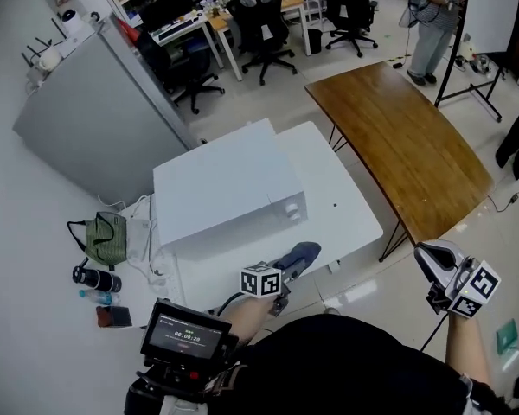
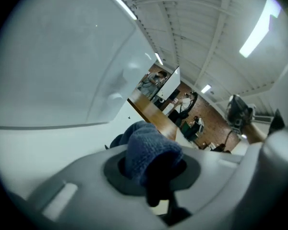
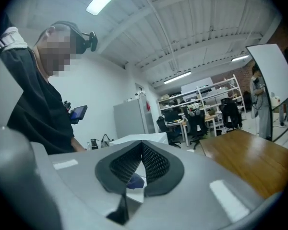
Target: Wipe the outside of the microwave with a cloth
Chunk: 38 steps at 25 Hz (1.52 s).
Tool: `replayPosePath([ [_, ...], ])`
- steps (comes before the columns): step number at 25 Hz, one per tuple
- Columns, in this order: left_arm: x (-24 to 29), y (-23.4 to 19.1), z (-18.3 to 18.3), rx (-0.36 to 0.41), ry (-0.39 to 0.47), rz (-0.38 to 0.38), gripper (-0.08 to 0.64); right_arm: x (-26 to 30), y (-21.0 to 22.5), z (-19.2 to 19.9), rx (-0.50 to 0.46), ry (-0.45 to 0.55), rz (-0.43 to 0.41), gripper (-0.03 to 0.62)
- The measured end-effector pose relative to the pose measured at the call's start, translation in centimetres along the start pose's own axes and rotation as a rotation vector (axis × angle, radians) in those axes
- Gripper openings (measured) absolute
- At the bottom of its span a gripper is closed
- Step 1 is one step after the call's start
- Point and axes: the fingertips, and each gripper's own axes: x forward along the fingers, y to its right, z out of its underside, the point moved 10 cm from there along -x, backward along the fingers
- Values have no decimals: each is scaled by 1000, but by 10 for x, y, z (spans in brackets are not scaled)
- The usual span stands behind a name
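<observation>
Left gripper (image 1: 284,275) low at the near edge of the white table (image 1: 346,206), jaws clamped on a bunched blue cloth (image 1: 300,254). In the left gripper view the cloth (image 2: 146,147) fills the gap between the pads and bulges out past them. The cloth sits just in front of the microwave (image 1: 229,193), near its lower front corner on the knob side, and appears apart from the casing (contact with the table top cannot be told). The microwave is white and boxy, door shut, and stands toward the back of the white table; its pale side looms large in the left gripper view (image 2: 53,56). Right gripper (image 1: 427,259) is held well off to the right, over the floor beside the wooden table (image 1: 406,145). Its ribbed pads are pressed together with nothing between them (image 3: 141,164). A green bag (image 1: 106,239) lies on the floor to the left.
</observation>
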Motion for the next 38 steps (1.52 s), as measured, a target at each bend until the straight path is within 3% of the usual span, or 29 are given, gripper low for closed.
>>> replayPosePath([
  [4, -136, 1, 23, 72, 146, -26, 61, 56, -82, -2, -40, 13, -115, 6],
  [9, -293, 5, 61, 171, 307, -57, 62, 113, -191, 30, 31, -2, -226, 6],
  [15, -378, 34, 104, 234, 391, -45, 62, 144, -272, 48, 69, -47, -306, 6],
  [22, -378, 113, 126, 272, 520, -25, 62, 109, -272, 33, 44, 4, -359, 6],
  [27, -312, 175, 140, 261, 542, -19, 62, 41, -231, 38, 43, 31, -389, 6],
  [32, -252, 237, 145, 291, 546, -27, 61, -21, -185, 56, 91, -5, -421, 6],
  [38, -262, 255, 153, 319, 604, -99, 62, -34, -185, 63, 84, -18, -467, 6],
])
